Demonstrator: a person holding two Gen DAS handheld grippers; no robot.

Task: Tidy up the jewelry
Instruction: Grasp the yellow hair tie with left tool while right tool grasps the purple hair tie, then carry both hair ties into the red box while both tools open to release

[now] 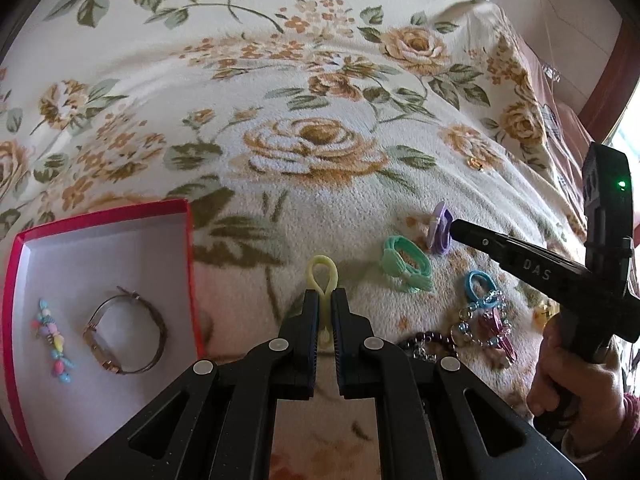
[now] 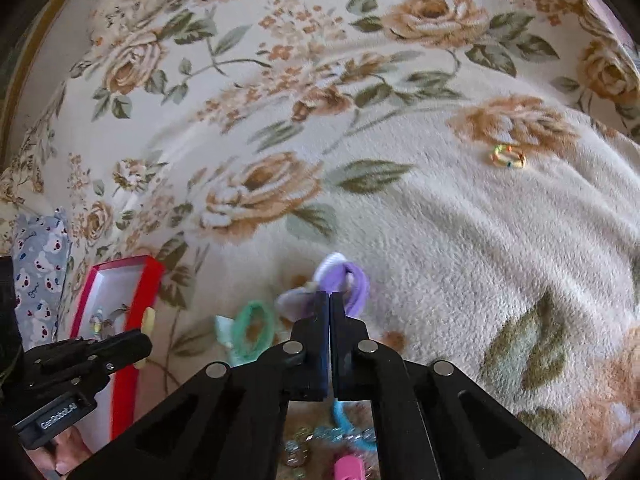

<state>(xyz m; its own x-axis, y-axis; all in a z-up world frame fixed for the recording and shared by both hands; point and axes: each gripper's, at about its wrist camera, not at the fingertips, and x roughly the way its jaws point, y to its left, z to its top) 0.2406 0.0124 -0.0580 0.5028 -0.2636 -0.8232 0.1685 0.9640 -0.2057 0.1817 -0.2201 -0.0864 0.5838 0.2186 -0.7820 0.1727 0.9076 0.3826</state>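
My left gripper point(image 1: 324, 294) is shut on a yellow hair tie point(image 1: 322, 276) and holds it above the floral blanket, right of the red box point(image 1: 100, 216). The box holds a bangle watch point(image 1: 128, 330) and a beaded charm point(image 1: 54, 338). My right gripper point(image 2: 329, 298) is shut on a purple hair tie point(image 2: 352, 284); in the left wrist view the right gripper point(image 1: 454, 226) holds the purple tie point(image 1: 438, 232) at its tip. A green hair tie point(image 1: 406, 264), a blue hair tie with a charm bracelet point(image 1: 482, 300) and a dark bead bracelet point(image 1: 430, 340) lie on the blanket.
A small multicoloured bead ring point(image 2: 508, 157) lies far right on the blanket. A small gold piece point(image 1: 476, 164) lies further back. A patterned cloth point(image 2: 40, 264) lies left of the box point(image 2: 132, 280). A pink item point(image 2: 348, 468) lies under the right gripper.
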